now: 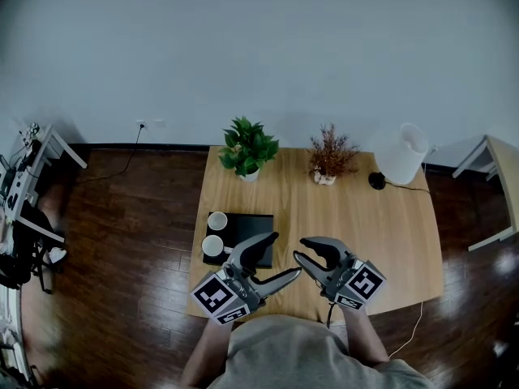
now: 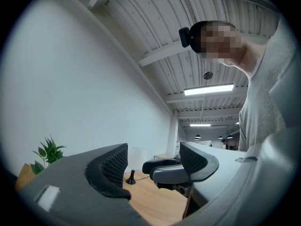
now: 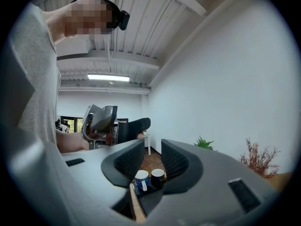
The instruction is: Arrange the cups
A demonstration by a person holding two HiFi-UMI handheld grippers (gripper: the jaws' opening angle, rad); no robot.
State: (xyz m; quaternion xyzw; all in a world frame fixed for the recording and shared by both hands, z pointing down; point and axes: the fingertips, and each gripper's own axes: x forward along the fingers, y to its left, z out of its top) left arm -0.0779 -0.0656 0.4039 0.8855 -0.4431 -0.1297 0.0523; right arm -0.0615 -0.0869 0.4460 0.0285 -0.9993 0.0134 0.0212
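- Two cups stand upright on a black tray (image 1: 255, 224) at the left of a wooden table (image 1: 365, 217). The far cup (image 1: 217, 220) and the near cup (image 1: 212, 245) sit just beside each other.
- The left gripper (image 1: 285, 254) hovers over the table's near edge with its jaws spread wide and nothing between them.
- The right gripper (image 1: 299, 248) hovers close beside it, jaws released but only narrowly parted, and it holds nothing. The cups show well beyond its gap.
- Likely risk: the right gripper's narrow gap looks too small to straddle a cup. Brought in like this, it would probably shove or tip the cup.
- Likely risk: the cups sit so close that a jaw pushed between them could knock the neighbouring cup over or off the tray.
- Likely risk: the two grippers' tips are near each other and could collide if both reach left together.
- Containers: the tray holds only the two cups, on its left part, and the rest is bare. Both cups show white insides and appear empty.
- At the table's far edge, a white pot (image 1: 249, 174) holds a green plant and a small pot (image 1: 324, 178) holds a dried reddish plant.
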